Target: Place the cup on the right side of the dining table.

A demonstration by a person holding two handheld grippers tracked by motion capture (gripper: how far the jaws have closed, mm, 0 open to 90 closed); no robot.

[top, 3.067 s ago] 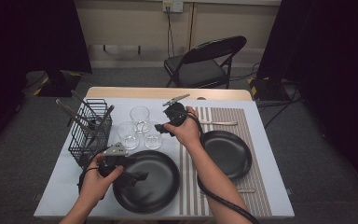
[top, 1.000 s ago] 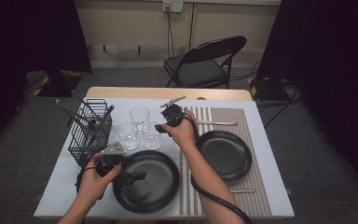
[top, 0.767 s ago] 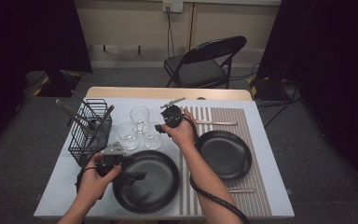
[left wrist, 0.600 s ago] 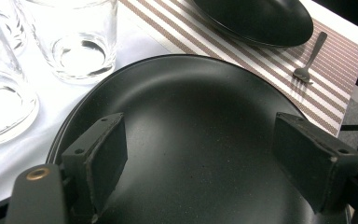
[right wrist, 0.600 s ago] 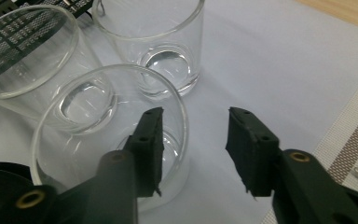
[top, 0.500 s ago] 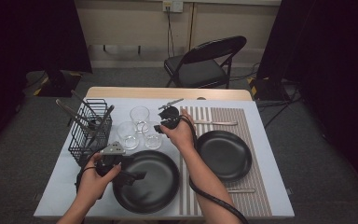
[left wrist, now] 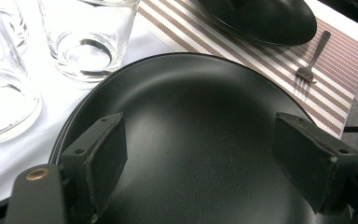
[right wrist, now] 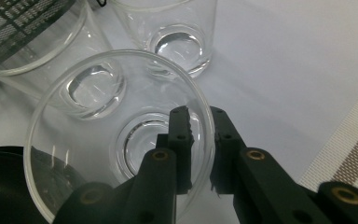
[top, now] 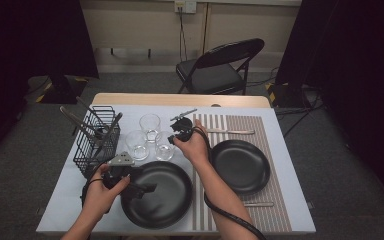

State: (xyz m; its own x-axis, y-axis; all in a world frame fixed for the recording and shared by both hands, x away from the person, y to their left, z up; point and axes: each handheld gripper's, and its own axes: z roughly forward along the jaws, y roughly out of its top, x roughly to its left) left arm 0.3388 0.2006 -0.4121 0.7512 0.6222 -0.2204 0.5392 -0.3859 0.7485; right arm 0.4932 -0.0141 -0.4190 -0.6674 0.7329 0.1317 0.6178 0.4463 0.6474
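The right gripper [right wrist: 199,154] has just been closing, and its black fingers [right wrist: 181,135] now pinch the rim of a clear round drinking glass [right wrist: 98,140], one finger inside the wall and the other outside it; in the high view this glass [top: 164,146] stands on the white-covered bench [top: 70,185], nearest the right hand [top: 196,147], just beside the edge of a brown-and-white striped placemat [top: 240,125]. Two further clear glasses stand close behind and beside it, one nearer the basket [top: 137,144] and one farther back [top: 150,125]; all three are upright and empty; whether they touch one another I cannot tell.

The left gripper [left wrist: 200,158] hovers over a large black round plate [left wrist: 191,121] with its fingers [left wrist: 100,154] set wide apart and nothing between them; in the high view the left hand [top: 102,192] holds it at the plate's left rim [top: 167,220].

A second black round plate [top: 240,165] lies on the striped placemat, well to the right of the glasses; a silver fork [left wrist: 310,58] lies on the mat near it, and a silver knife [top: 230,131] lies at the mat's far end. A black wire basket [top: 96,142] holding dark utensils stands at the left of the bench, just beside the glasses. A black folding chair [top: 220,67] stands beyond the bench.
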